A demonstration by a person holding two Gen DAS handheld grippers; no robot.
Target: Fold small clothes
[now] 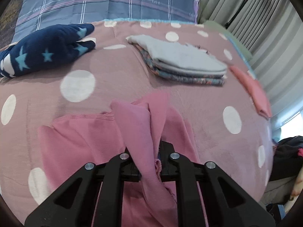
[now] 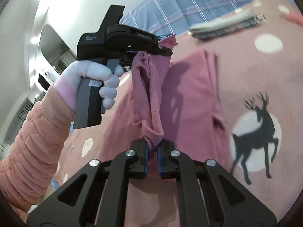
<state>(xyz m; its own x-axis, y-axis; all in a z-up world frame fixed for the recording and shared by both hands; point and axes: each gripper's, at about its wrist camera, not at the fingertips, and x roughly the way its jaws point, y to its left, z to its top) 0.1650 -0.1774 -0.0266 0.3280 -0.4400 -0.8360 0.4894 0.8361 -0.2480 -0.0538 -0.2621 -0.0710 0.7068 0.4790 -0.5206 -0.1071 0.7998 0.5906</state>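
Note:
A pink garment (image 1: 85,136) lies partly on the bed, and a bunched edge of it rises into my left gripper (image 1: 149,148), which is shut on the cloth. The cloth hides the left fingertips. In the right wrist view the same pink garment (image 2: 189,94) hangs stretched between both tools. My right gripper (image 2: 153,148) is shut on a lower corner of the hem between its blue pads. A gloved hand holds the left gripper (image 2: 165,51) higher up, where it pinches the other end of that edge. The rest of the garment drapes over the blanket.
A pink blanket (image 1: 204,117) with white spots and a deer print (image 2: 259,132) covers the bed. On it sit a stack of folded clothes (image 1: 181,64), a navy star-patterned piece (image 1: 47,51) and a folded coral piece (image 1: 253,90). A plaid pillow (image 1: 113,1) lies behind, with curtains (image 1: 265,28) on the right.

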